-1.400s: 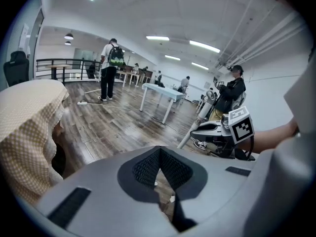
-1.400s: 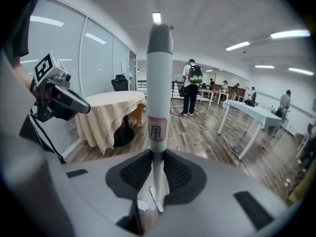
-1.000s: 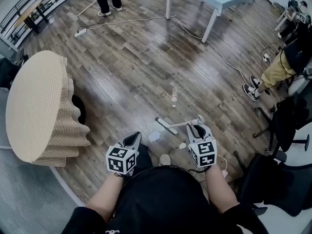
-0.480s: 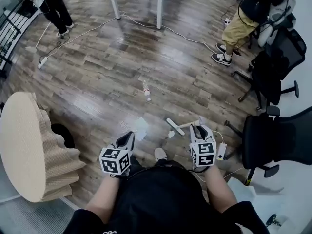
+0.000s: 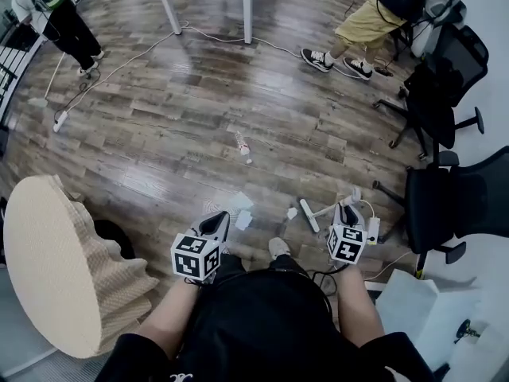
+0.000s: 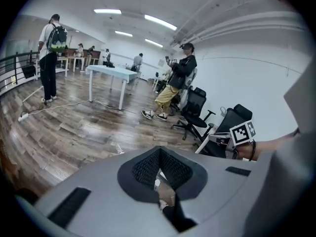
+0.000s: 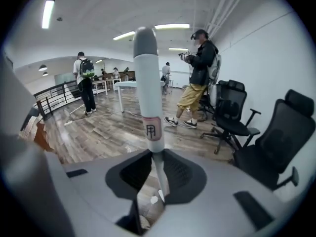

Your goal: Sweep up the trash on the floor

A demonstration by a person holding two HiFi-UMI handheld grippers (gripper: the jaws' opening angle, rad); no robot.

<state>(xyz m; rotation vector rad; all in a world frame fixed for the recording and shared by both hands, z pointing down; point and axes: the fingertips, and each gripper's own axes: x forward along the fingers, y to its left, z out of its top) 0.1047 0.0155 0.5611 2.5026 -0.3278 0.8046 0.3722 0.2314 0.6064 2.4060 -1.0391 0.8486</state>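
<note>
The wooden floor (image 5: 183,134) bore the broom (image 5: 312,213), whose head rested just ahead of the person's feet and whose white handle was clamped between the right gripper's (image 5: 347,212) jaws. The left gripper (image 5: 216,224) had its jaws together on nothing, just beside crumpled paper scraps (image 5: 241,202). A small plastic bottle (image 5: 242,144) lay farther out.

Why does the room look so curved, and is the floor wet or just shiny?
Head view: the wide lens bows the room's edges; the pale patches on the wood floor look like reflected light. Left gripper view: black rounded corners, ceiling lights glaring. Right gripper view: the broom handle looms large, close to the lens.
</note>
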